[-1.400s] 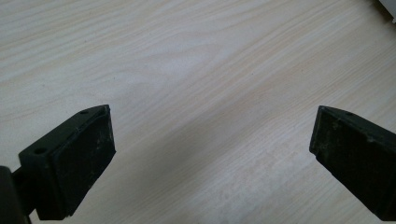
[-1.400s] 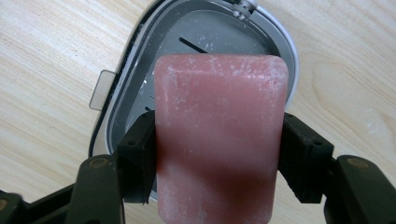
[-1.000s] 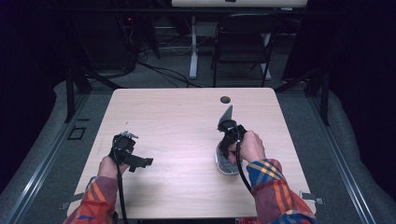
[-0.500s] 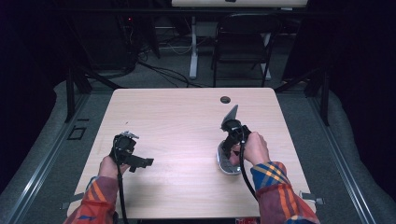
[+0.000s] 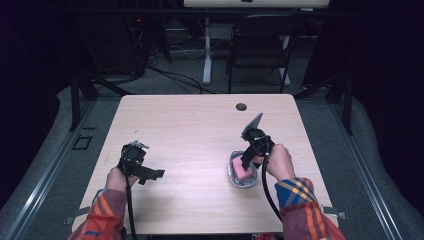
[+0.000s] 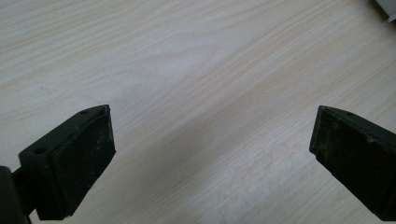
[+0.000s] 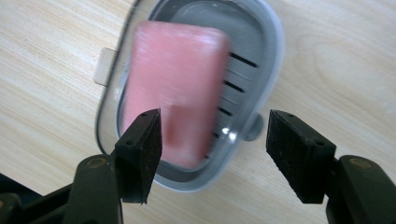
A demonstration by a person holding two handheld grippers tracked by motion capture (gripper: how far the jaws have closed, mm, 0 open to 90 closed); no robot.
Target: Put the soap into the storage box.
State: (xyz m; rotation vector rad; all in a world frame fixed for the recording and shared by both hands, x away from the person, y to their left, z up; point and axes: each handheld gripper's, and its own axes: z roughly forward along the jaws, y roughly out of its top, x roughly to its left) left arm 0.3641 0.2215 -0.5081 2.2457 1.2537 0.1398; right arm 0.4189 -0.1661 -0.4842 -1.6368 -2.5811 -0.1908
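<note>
Soap bar (image 7: 175,88) in its grey soap dish (image 7: 261,51), near the right of the wooden table (image 5: 190,125).

Right gripper (image 7: 212,154) hangs just above the dish, jaws parted and empty — I'd centre them across the pink bar before closing. Left gripper (image 6: 210,158) rests wide open over bare wood, holding nothing.

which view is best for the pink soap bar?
The right gripper view: the pink soap bar fills the frame centre, lying in the grey soap dish with its drain slots visible, between the open jaws of the right hand-held gripper. The high view shows it small, partly covered by that gripper. The left gripper view looks at bare table.
</note>
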